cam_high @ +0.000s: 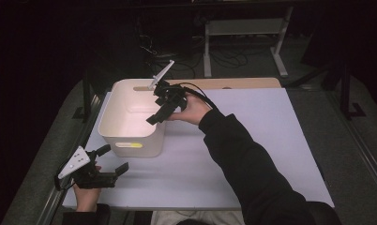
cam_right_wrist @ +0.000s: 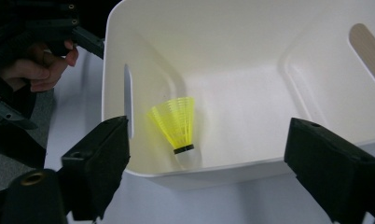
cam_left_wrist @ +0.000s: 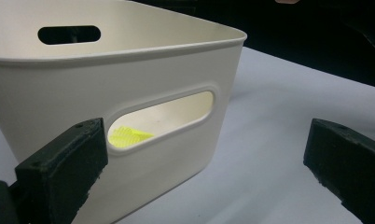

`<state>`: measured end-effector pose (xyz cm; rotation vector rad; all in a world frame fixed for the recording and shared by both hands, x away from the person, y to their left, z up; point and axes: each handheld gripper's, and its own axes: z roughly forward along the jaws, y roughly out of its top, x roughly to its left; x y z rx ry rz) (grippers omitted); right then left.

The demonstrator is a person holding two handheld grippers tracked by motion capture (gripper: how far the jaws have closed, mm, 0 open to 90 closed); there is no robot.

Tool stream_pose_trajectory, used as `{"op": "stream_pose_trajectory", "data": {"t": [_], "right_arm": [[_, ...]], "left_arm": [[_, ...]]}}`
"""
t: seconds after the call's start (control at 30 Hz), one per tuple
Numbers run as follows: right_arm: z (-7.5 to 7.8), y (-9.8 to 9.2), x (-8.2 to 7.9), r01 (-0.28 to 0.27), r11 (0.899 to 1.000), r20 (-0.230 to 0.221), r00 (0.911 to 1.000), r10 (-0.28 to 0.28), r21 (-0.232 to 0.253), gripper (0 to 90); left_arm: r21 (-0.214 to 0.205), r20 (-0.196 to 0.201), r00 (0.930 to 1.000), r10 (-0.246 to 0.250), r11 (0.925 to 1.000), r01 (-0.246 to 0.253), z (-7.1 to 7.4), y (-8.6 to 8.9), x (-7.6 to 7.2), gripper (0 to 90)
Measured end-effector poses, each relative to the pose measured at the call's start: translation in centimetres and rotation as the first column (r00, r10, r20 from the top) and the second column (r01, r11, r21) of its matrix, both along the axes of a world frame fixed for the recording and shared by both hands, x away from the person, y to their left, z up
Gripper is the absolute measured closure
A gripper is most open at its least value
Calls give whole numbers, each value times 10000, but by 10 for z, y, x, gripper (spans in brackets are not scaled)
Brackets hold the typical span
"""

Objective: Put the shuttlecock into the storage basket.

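A white bin (cam_high: 130, 123) stands on the left half of the pale desk (cam_high: 252, 140), its long side running away from the person. In it lies a yellow shuttlecock (cam_right_wrist: 177, 127), down on the floor of the bin close to the wall with the near handle slot. From the right tool's view it rests with its white cork low and its skirt fanning upward, touching nothing but the bin. A bit of that yellow skirt (cam_left_wrist: 126, 136) shows through the slot from the left tool's view as well.

The right tool (cam_high: 164, 108) hangs over the bin's right rim, tipped down toward the inside, the hand (cam_high: 193, 108) and dark sleeve reaching in from the lower right. Its jaws stand wide apart with nothing between them; the shuttlecock lies well below, free of both pads.

The left tool (cam_high: 112, 159) sits low at the desk's near left corner, just in front of the bin's near wall and apart from it, held by the other hand (cam_high: 86, 194). Its jaws are open too, with bare desk between them, and they point at the handle slot. Its grey three-cornered plate (cam_high: 74, 161) tilts up on top.

Beyond the far edge of the desk a strip of wood (cam_high: 233, 83) shows, and behind that the room is dark, with a white frame (cam_high: 245, 28) and cables on the floor.
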<state>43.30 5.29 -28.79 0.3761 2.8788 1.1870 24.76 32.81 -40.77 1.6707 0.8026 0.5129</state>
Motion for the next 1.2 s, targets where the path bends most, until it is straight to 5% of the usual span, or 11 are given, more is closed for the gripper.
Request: {"op": "stream_pose_trajectory", "data": {"t": [0.27, 1.2], "right_arm": [[6, -14, -1, 260, 9995, 147, 9995, -262, 159, 1], [7, -55, -15, 752, 9950, 602, 9950, -791, 651, 0]], "left_arm": [[-3, -13, 10000, 4, 10000, -4, 0, 0, 0, 0], [33, -62, 10000, 0, 10000, 1, -1, -1, 0, 0]]}}
